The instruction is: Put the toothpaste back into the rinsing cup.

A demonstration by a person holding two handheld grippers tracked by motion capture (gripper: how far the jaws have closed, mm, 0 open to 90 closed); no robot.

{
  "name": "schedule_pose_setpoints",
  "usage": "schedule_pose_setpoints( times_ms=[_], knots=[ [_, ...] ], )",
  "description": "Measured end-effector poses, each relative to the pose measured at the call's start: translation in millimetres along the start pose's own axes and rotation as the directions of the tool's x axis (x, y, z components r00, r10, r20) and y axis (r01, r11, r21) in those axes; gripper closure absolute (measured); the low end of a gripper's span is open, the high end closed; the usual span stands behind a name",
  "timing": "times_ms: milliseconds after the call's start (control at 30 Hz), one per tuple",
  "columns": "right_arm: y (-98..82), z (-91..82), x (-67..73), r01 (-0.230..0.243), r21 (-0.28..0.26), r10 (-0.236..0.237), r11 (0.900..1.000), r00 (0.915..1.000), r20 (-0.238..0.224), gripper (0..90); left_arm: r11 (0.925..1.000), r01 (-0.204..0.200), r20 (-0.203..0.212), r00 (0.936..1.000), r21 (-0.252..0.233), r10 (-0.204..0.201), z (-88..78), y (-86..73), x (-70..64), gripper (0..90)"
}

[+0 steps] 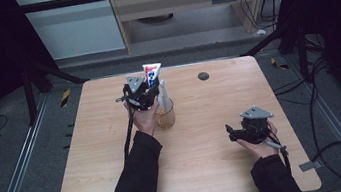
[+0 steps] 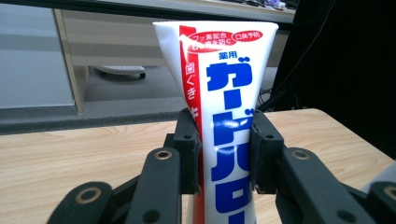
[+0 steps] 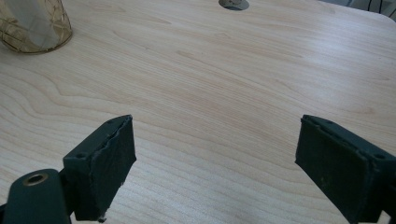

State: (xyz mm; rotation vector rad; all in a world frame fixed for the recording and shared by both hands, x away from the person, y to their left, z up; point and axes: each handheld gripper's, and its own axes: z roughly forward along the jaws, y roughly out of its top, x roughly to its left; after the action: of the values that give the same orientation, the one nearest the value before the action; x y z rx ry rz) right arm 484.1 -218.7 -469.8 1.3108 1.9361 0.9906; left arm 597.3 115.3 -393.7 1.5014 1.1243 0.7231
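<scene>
Both forearms wear dark, near-black long sleeves [image 1: 137, 181] that end at the wrists. The left gripper [image 1: 141, 96] and the right gripper [image 1: 249, 129] are black, each topped by a grey three-cornered plate, with a dark cable trailing down. Up close, the jaw arms carry round brass-ringed pivots and small screw holes, and their flat black pads [image 3: 109, 165] look worn at the edges.

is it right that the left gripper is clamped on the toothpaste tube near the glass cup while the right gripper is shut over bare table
Not quite: the right gripper is open, its jaws spread wide over bare table, as the right gripper view shows. The rest holds: the left gripper is clamped on the toothpaste tube near the glass cup.
</scene>
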Motion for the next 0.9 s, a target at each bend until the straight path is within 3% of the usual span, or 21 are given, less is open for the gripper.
schedule_pose_setpoints(
  times_ms=[900],
  knots=[
    [-0.8,0.9,0.3,0.004,0.003,-0.004,1.000,1.0000,0.000,12.1,0.9977,-0.029,0.032,0.9991,0.062,0.027,3.1,-29.5,-2.8,67.3]
  ],
)
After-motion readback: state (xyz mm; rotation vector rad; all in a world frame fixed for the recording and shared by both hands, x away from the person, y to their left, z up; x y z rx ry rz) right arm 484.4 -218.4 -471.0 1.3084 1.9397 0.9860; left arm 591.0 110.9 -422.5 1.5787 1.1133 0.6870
